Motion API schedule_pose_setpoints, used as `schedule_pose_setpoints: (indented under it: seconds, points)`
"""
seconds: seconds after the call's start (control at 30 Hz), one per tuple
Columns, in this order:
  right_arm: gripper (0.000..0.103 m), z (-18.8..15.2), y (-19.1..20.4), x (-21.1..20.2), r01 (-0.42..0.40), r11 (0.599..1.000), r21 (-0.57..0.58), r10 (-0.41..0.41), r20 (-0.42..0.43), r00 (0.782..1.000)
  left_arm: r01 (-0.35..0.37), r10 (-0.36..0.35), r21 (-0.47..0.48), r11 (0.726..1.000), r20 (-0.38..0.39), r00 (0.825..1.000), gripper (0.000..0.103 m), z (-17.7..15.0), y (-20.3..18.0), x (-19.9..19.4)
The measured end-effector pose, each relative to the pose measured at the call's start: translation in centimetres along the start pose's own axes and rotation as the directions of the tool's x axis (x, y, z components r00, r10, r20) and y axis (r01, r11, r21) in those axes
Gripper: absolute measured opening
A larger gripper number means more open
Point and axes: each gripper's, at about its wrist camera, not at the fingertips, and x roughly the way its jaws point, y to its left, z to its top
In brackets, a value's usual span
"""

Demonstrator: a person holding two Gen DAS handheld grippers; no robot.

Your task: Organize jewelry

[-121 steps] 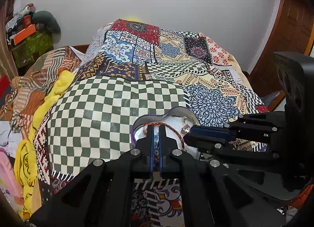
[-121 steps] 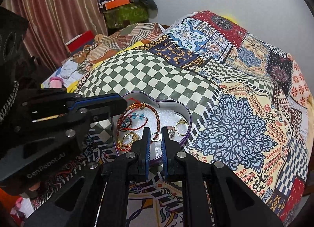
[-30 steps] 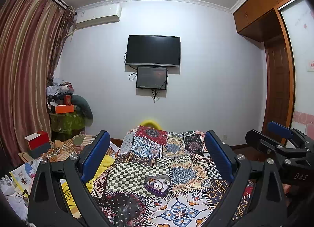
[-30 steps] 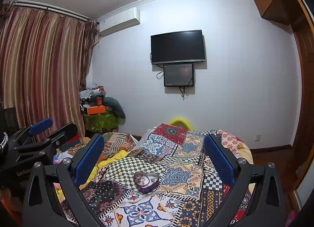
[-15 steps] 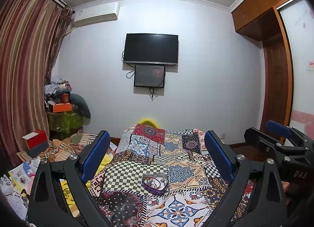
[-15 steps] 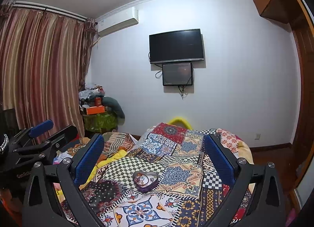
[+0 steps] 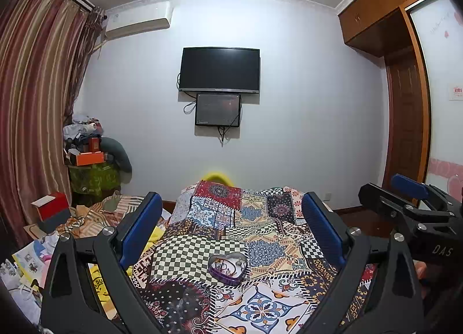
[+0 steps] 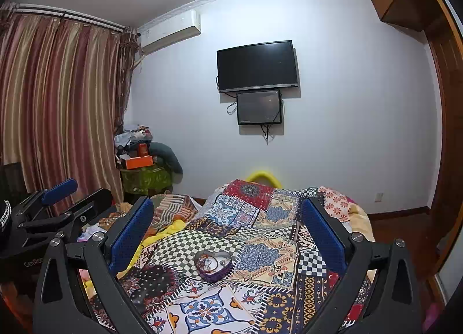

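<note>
Both tools were held well back from the bed. The left gripper (image 7: 231, 227) stood wide open, its blue pads far apart and holding nothing. The right gripper (image 8: 228, 227) was spread just as wide, also empty. Between their fingers, further off, a heart-shaped tin (image 7: 227, 269) sat on the patchwork blanket (image 7: 260, 250) at the edge of a checkered patch, with jewelry (image 8: 212, 261) lying inside. Beyond the bed, a television (image 7: 219, 70) hung on the white wall.

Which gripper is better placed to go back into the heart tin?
Marginally the left gripper: the heart tin sits centred between its open fingers. For the right gripper it lies slightly left of centre. Both are far back.
</note>
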Motion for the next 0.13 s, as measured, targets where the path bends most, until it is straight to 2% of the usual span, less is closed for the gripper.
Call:
schedule_pose_setpoints:
  seconds: [0.13]
  points:
    - [0.101, -0.17, -0.13, 0.29, 0.001, 1.0, 0.004, -0.001, -0.01, 1.0, 0.0, 0.0, -0.001, 1.0, -0.007, 1.0, 0.097, -0.13, 0.0, 0.28]
